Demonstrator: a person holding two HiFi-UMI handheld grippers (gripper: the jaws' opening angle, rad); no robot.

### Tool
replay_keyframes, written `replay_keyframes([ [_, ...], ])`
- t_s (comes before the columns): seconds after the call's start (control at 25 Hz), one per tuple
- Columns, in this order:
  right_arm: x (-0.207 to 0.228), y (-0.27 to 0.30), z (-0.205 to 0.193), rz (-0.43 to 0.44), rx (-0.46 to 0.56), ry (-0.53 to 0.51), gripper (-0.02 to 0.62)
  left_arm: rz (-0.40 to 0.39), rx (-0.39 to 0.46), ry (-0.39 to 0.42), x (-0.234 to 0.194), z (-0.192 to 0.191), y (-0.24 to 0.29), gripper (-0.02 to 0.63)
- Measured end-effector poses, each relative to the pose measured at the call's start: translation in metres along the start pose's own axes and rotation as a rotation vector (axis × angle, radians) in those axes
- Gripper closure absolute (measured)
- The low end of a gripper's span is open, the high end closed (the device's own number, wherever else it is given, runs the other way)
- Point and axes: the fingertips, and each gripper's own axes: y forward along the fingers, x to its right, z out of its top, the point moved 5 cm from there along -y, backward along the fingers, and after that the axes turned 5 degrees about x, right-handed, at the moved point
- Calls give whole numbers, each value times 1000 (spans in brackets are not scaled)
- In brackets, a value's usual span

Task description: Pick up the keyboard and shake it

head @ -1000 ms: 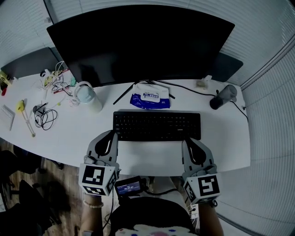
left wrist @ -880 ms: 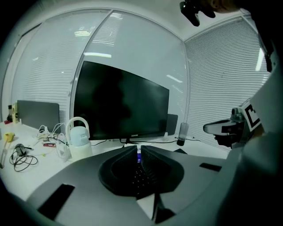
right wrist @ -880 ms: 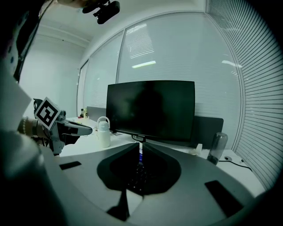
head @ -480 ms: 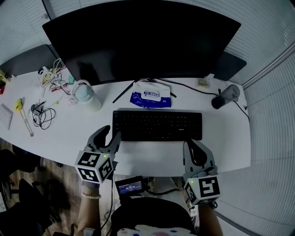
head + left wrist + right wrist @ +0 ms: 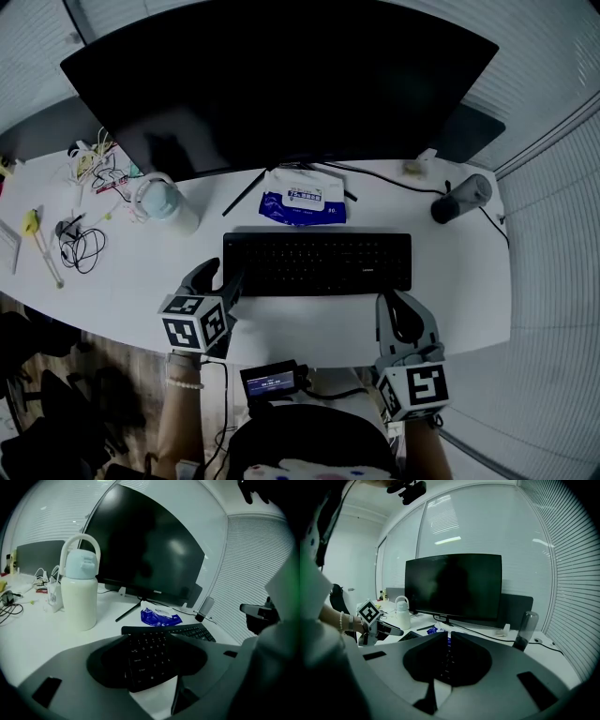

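- Black and flat, the keyboard (image 5: 317, 264) lies on the white worktop (image 5: 459, 281) in front of the monitor (image 5: 281, 84), with a blue wipes pack (image 5: 302, 199) just behind it and a pale bottle (image 5: 161, 201) off to its left.
- Over the last second the left gripper (image 5: 221, 279) has dropped from above the worktop's near edge and rolled over, and it now sits at the keyboard's left end.
- Its fingers (image 5: 70, 677) have just been opening and now stand wide apart. The left gripper view shows the keyboard's near left corner in the gap between them, with neither pad pressing on it.
- The right gripper (image 5: 401, 306) has barely shifted. It hovers just beside the keyboard's front right corner, its fingers together with nothing between them.
- My reading: the left side is lined up for a grasp, so the pick-up has not begun and the keyboard has not been lifted.
- Next, the left fingers likely need to close on that end. The right ones would first have to part to take the other end.
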Motion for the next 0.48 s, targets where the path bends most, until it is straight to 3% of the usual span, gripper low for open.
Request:
replay_keyframes([
  [0.48,12,15,-5,-32,-24,37,551,55,-127,-66,-25,-26,36,341],
])
